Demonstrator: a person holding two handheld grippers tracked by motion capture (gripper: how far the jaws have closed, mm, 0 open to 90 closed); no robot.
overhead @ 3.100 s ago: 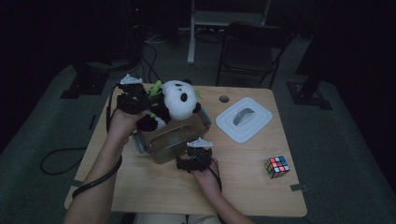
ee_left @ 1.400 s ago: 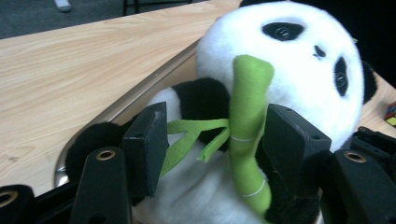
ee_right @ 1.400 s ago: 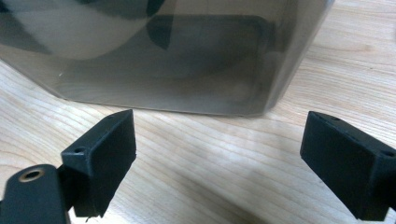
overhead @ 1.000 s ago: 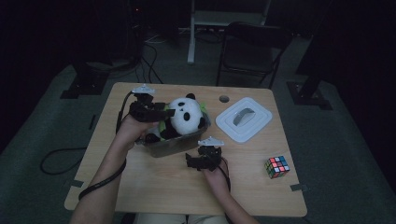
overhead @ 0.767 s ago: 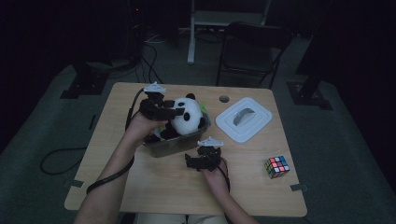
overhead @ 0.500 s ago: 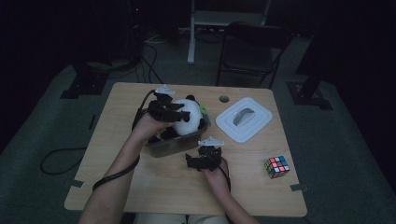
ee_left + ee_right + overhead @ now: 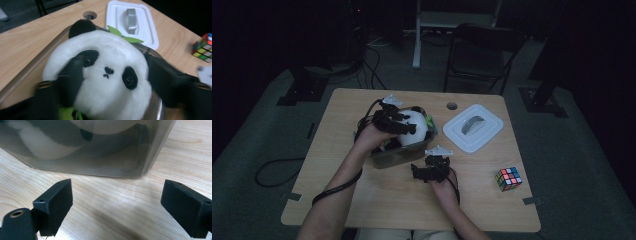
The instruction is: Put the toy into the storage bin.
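Observation:
A black-and-white panda plush (image 7: 414, 131) sits in a translucent grey container (image 7: 399, 157) at the table's middle, face up. My left gripper (image 7: 399, 124) reaches over its head. In the left gripper view the jaws straddle the panda's face (image 7: 107, 82); they have just been opening, one finger (image 7: 72, 75) still lies across an eye and the other stands off the head's side. My right gripper (image 7: 424, 172) rests low on the table in front of the container wall (image 7: 100, 157), jaws (image 7: 117, 192) wide open with bare wood between them.
A white lid (image 7: 475, 128) with a grey handle lies right of the container. A colour cube (image 7: 508, 178) sits near the table's right front edge. A cable hole (image 7: 452, 106) is at the back. Chairs and stands surround the table.
My left gripper has slid right and slightly down over the panda's head, the plush has settled lower into the container, and the jaws have spread wider. The right gripper has kept still.

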